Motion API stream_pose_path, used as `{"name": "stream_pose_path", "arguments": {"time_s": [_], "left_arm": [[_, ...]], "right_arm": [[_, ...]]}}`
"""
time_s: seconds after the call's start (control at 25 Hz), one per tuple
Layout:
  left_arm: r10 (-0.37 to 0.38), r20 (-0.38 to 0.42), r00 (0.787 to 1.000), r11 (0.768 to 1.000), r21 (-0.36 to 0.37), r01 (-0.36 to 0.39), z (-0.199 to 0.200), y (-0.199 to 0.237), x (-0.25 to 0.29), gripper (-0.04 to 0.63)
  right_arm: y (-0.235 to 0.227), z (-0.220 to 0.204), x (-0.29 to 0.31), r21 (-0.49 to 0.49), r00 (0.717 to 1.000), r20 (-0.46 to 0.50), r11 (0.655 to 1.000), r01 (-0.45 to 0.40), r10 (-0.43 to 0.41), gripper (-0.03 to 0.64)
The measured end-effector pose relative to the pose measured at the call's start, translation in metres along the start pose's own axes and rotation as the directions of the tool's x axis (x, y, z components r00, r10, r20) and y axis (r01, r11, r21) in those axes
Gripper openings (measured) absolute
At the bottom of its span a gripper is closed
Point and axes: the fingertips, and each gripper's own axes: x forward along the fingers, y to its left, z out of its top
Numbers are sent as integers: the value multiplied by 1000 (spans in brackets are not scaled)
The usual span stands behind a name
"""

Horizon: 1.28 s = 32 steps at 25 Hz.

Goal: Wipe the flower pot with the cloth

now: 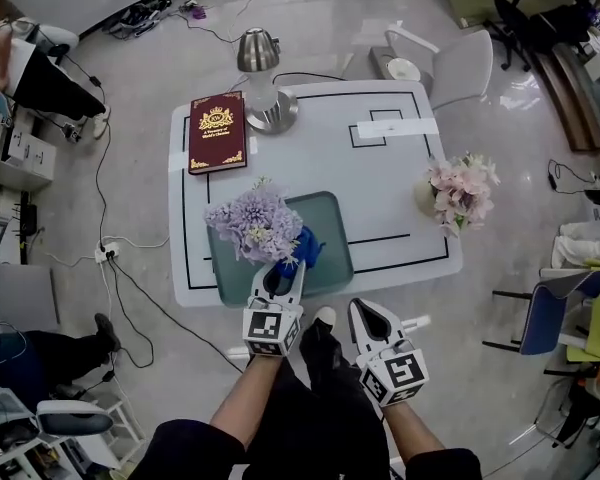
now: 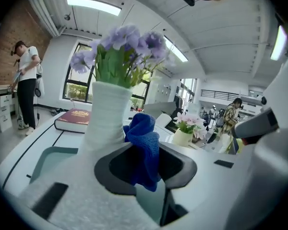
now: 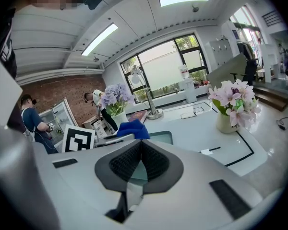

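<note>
A white pot of purple flowers (image 1: pixel 253 225) stands on the green mat (image 1: pixel 332 230) near the table's front edge. In the left gripper view its ribbed white body (image 2: pixel 107 113) rises just left of the jaws. My left gripper (image 1: pixel 283 271) (image 2: pixel 145 163) is shut on a blue cloth (image 1: pixel 306 247) (image 2: pixel 144 145), which bunches up beside the pot's right side and seems to touch it. My right gripper (image 1: pixel 366 311) (image 3: pixel 138 158) hangs off the table's front edge, shut and empty. From there I see the cloth (image 3: pixel 133 128) and the pot (image 3: pixel 116 110) to the left.
A second pot with pink flowers (image 1: pixel 458 194) (image 3: pixel 232 104) stands at the table's right edge. A red book (image 1: pixel 218 131) and a metal lamp (image 1: pixel 263 80) are at the back left. A chair (image 1: pixel 455 64) sits behind the table. Cables trail on the floor to the left.
</note>
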Motion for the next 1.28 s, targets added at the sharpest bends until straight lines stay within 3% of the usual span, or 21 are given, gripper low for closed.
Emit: {"name": "stream_pose_path", "arguments": {"time_s": [0.24, 0.44, 0.88, 1.28], "left_arm": [[0, -83, 997, 999, -32, -3, -36, -4, 14, 106], [-73, -27, 997, 997, 13, 73, -21, -26, -12, 106], [-106, 38, 994, 990, 95, 102, 14, -41, -130, 106], [-44, 101, 994, 994, 100, 34, 25, -4, -261, 106]], "right_arm": [[-4, 2, -3, -3, 999, -3, 999, -38, 38, 9], [6, -1, -4, -8, 994, -5, 994, -105, 105, 9], [54, -11, -14, -65, 995, -14, 993, -97, 97, 9], [162, -19, -41, -189, 992, 61, 977, -93, 106, 8]]}}
